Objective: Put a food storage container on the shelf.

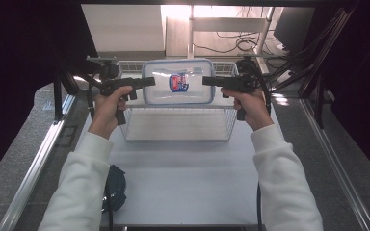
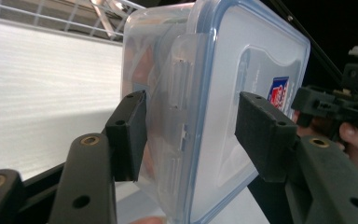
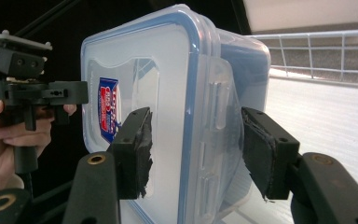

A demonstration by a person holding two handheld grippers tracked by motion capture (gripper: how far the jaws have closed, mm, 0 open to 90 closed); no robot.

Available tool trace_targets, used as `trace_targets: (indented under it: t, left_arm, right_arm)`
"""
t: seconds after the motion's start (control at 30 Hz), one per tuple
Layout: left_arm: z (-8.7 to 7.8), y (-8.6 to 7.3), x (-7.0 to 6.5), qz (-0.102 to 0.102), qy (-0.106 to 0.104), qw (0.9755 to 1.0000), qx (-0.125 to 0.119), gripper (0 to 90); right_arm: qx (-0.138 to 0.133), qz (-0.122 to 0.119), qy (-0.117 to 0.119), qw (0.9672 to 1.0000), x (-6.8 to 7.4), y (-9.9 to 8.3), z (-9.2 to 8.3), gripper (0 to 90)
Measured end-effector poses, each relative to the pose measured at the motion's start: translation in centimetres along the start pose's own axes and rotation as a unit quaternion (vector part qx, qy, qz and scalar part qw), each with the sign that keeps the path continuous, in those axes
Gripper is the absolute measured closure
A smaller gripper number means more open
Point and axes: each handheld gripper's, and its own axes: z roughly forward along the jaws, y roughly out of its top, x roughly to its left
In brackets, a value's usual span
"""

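Clear lidded container (image 1: 178, 82) with blue seal, red-blue label on lid, held in the air at upper centre of the high view, over wire basket (image 1: 178, 126) on the table (image 1: 183, 178). Left gripper (image 1: 147, 81) clamps its left short end; jaws straddle lid and base. Right gripper (image 1: 207, 80) clamps the right end, jaws clenched on the latch side. Container is tipped, its lid towards the camera.

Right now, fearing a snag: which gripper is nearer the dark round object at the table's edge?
Left: left gripper grips the food container beyond the object; right gripper grips the opposite end.
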Motion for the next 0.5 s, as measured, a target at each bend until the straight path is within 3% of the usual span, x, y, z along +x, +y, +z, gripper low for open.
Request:
trace_targets:
  t: [0.1, 0.23, 0.4, 0.43, 0.5]
  left_arm:
    - [0.3, 0.1, 0.5, -0.011, 0.002, 0.9999, -0.013, 44.0]
    - [1.1, 0.4, 1.1, -0.016, 0.014, 0.9991, -0.035, 44.5]
    - [2.1, 0.5, 2.1, -0.042, 0.013, 0.9986, -0.028, 41.9]
    - [2.3, 0.5, 2.3, -0.045, 0.013, 0.9986, -0.026, 40.1]
    - [2.7, 0.4, 2.4, -0.042, 0.017, 0.9986, -0.025, 37.9]
  right_arm:
    - [0.004, 0.008, -0.002, 1.0000, -0.4, -0.1, 0.6, 44.1]
    - [-0.004, 0.037, -0.003, 0.9993, -1.4, -0.2, 1.8, 41.2]
    - [0.000, 0.064, -0.018, 0.9978, -1.7, 0.1, 2.7, 35.1]
    - [0.007, 0.072, -0.026, 0.9970, -1.7, 0.1, 3.0, 32.9]
    - [0.012, 0.111, -0.032, 0.9932, -2.0, 0.0, 3.4, 30.2]
